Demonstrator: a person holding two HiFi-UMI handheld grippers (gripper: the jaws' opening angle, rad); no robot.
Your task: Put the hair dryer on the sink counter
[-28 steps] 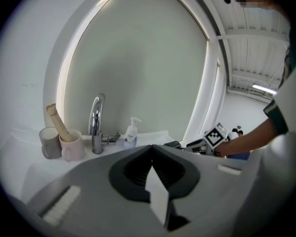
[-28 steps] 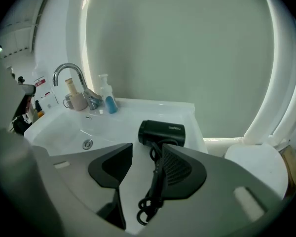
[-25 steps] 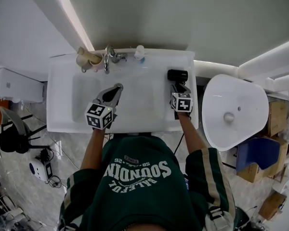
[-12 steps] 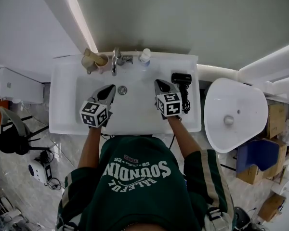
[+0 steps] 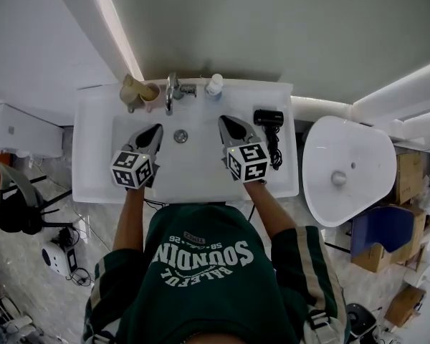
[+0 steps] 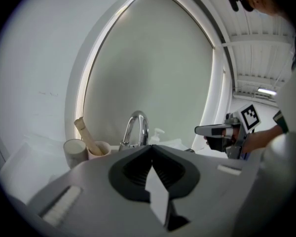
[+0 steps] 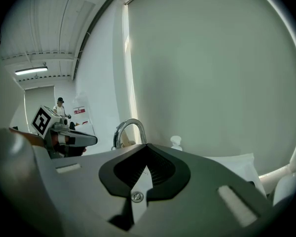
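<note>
Hair dryer (image 5: 267,118) on the sink counter (image 5: 93,156)
It lies far right (cord (image 5: 275,153) trailing nearer), just right of the right gripper (image 5: 225,123), not touching; that and the left gripper (image 5: 155,129) are both closed, empty

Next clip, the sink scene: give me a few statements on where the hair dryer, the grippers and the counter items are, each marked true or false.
1. The hair dryer lies on the sink counter, right of the basin. True.
2. The right gripper holds the hair dryer. False: its jaws are shut on nothing, and it is over the basin, apart from the dryer.
3. The left gripper is shut and empty. True.
4. The soap bottle stands left of the faucet. False: in the head view it stands to the faucet's right.
5. A cup stands left of the faucet. True.
</note>
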